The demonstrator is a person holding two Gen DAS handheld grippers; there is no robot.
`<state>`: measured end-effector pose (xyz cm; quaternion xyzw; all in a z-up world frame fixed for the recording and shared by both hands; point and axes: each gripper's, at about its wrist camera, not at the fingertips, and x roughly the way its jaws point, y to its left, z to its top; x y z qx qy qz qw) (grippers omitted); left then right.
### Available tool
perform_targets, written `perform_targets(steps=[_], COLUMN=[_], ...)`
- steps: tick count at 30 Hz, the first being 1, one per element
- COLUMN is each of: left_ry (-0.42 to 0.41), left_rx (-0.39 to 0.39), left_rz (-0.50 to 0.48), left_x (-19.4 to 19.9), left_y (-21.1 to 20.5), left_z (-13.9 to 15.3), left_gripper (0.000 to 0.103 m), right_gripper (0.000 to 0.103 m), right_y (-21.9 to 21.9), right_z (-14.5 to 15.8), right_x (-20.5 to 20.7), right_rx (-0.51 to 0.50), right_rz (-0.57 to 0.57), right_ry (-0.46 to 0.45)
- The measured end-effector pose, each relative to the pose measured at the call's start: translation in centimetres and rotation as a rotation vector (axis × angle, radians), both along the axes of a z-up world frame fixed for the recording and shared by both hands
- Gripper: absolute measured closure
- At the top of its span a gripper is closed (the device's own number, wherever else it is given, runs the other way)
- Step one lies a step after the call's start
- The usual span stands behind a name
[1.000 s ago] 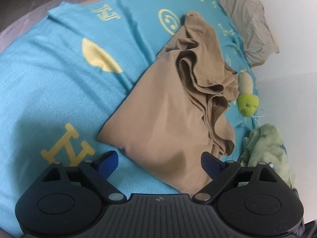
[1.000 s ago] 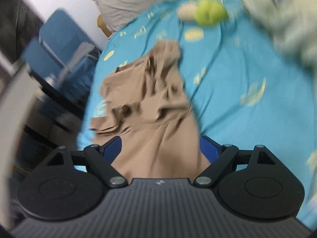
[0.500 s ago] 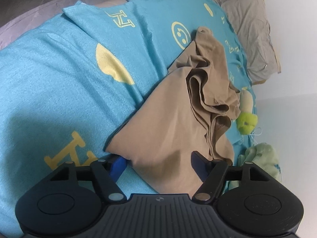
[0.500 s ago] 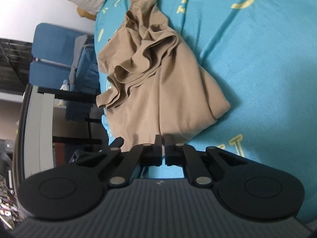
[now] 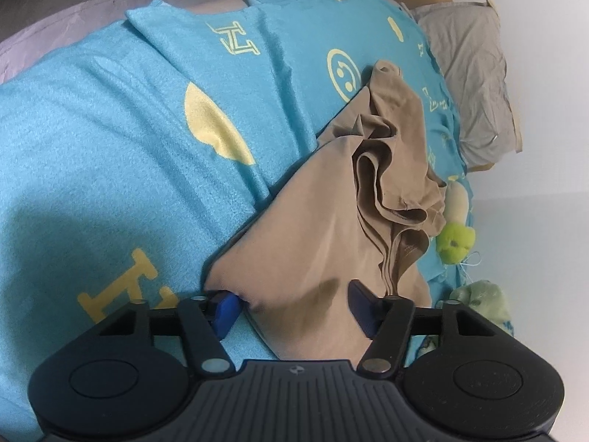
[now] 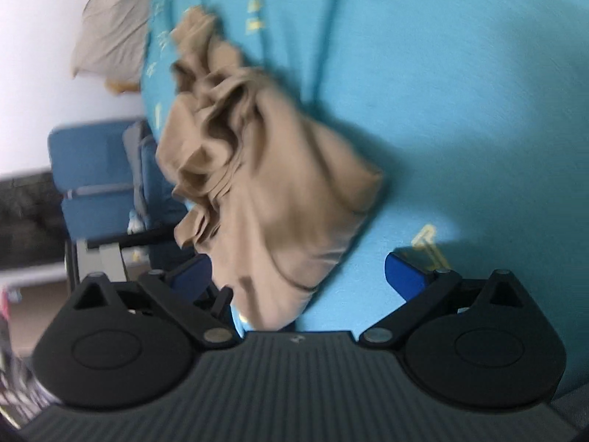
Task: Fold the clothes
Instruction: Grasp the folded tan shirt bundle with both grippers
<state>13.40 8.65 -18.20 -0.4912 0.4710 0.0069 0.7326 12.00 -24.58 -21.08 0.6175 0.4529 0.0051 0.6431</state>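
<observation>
Tan shirt (image 5: 316, 243) lies bunched on the teal bedspread (image 5: 110, 147), its near corner between the fingers of the left gripper (image 5: 294, 307), whose jaws have just been closing, pads not yet pinching. The right gripper (image 6: 298, 276) has just sprung wide, its near hem between the jaws but loose. Risk: a shallow left bite slips, or snags the bedspread too.

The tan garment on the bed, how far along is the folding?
Early. The tan garment lies partly doubled over on the blue bedspread, its far end bunched in loose ruffles. The left gripper has been closing around the near corner, not yet pinching. The right gripper has just opened wide, holding nothing. Smoothing and final folds remain.
</observation>
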Motion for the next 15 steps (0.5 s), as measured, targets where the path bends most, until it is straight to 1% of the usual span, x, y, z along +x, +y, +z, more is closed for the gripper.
perform_targets(steps=[1,2,3,4,5,6,7,8,9,11,15], left_ry=[-0.003,-0.006,-0.009,-0.012,-0.034,-0.058,-0.092,-0.129,-0.158,-0.211,-0.304], left_rx=[-0.003,-0.006,-0.009,-0.012,0.006,0.026,0.041,0.056,0.064,0.081,0.123], left_rz=[0.008,0.017,0.025,0.033,0.036,0.038,0.042,0.046,0.042,0.027,-0.017], left_x=[0.0,0.0,0.1,0.1,0.1,0.1,0.0,-0.2,-0.3,-0.8,-2.4], left_y=[0.2,0.4,0.6,0.8,0.8,0.8,0.8,0.8,0.7,0.5,-0.2], left_z=[0.0,-0.1,-0.1,-0.2,0.2,0.7,1.3,2.0,2.6,3.9,7.2], left_gripper=[0.064,0.073,0.084,0.086,0.088,0.089,0.089,0.09,0.09,0.091,0.092], right_gripper=[0.0,0.001,0.002,0.01,0.031,0.039,0.054,0.074,0.08,0.085,0.087], right_y=[-0.2,-0.2,-0.2,-0.2,-0.2,-0.2,-0.2,-0.3,-0.4,-0.3,-0.6], right_z=[-0.2,-0.2,0.1,0.3,0.5,0.6,0.5,0.5,0.6,1.2,4.5], right_x=[0.0,0.2,0.4,0.7,0.9,1.2,1.5,1.5,1.5,1.3,0.1], right_rx=[0.015,-0.001,-0.038,-0.075,-0.112,-0.149,-0.172,-0.192,-0.216,-0.253,-0.323], right_rz=[-0.022,-0.031,-0.034,-0.037,-0.041,-0.038,-0.039,-0.042,-0.041,-0.033,-0.031], right_ry=[-0.007,-0.017,-0.026,-0.036,-0.046,-0.04,-0.024,-0.014,-0.008,-0.032,-0.139])
